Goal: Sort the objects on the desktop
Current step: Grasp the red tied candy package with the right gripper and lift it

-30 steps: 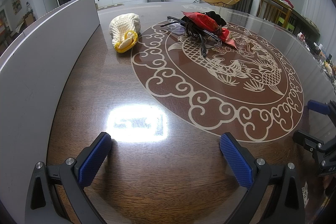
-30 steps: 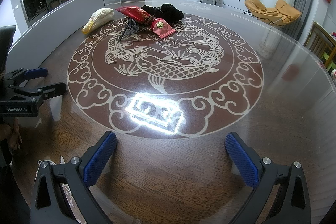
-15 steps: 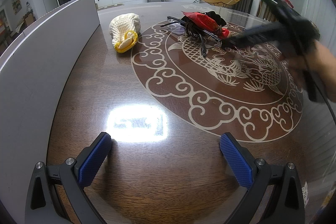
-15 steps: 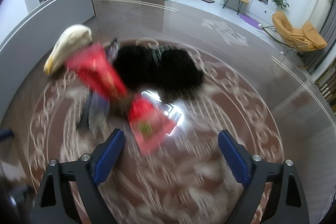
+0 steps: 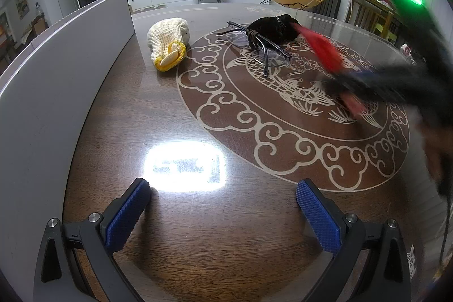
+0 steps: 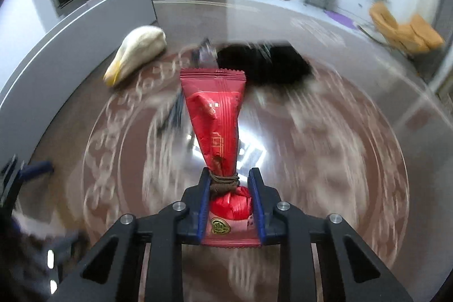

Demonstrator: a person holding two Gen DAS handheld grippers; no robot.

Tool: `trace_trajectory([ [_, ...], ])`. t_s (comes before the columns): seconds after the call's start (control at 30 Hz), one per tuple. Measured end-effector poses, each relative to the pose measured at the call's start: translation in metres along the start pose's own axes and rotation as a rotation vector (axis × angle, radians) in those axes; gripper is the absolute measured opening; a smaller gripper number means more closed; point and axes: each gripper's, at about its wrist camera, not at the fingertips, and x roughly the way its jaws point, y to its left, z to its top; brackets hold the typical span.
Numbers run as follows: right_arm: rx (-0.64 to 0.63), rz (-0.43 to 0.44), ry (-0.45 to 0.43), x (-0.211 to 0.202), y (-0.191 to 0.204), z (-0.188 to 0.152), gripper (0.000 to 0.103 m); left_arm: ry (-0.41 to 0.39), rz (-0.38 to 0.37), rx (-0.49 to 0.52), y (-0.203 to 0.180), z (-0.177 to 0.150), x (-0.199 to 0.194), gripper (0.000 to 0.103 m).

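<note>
My right gripper (image 6: pixel 230 180) is shut on a red snack packet (image 6: pixel 216 115) tied with a brown cord, and holds it above the table. In the left wrist view the packet (image 5: pixel 325 53) and the right gripper (image 5: pixel 376 84) show as a blur at the right. A pair of glasses (image 5: pixel 260 45) and a black cloth item (image 5: pixel 271 26) lie at the far middle of the table. A cream and yellow knitted item (image 5: pixel 170 43) lies to their left. My left gripper (image 5: pixel 223 205) is open and empty, low over the near table.
A grey partition (image 5: pixel 56 70) runs along the table's left side. The round brown table (image 5: pixel 198 231) has a pale dragon-fish pattern and a bright light reflection near my left gripper. Chairs stand beyond the far right edge.
My right gripper has reached the pile, shut on the red packet and lifted it away toward the near right. The glasses and black cloth stay. My left gripper has not moved.
</note>
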Motion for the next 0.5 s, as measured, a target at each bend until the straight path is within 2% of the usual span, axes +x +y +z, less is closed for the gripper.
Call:
trace_trajectory([
  [0.13, 0.015, -0.042, -0.028, -0.032, 0.002, -0.056, 0.028, 0.0, 0.0, 0.0, 0.0, 0.0, 0.0, 0.103],
  [0.2, 0.017, -0.046, -0.054, -0.04, 0.003, -0.071, 0.044, 0.0, 0.0, 0.0, 0.0, 0.0, 0.0, 0.103],
  [0.23, 0.01, -0.041, -0.064, -0.042, 0.005, -0.077, 0.058, 0.0, 0.0, 0.0, 0.0, 0.0, 0.0, 0.103],
  [0.27, 0.004, -0.04, -0.072, -0.042, 0.007, -0.081, 0.066, 0.0, 0.0, 0.0, 0.0, 0.0, 0.0, 0.103],
  [0.4, 0.004, -0.031, -0.104, -0.043, 0.009, -0.083, 0.073, 0.0, -0.001, -0.001, 0.0, 0.0, 0.0, 0.103],
  [0.5, -0.006, -0.03, -0.105, -0.039, 0.012, -0.081, 0.082, 0.001, -0.001, -0.001, -0.001, 0.001, -0.002, 0.103],
])
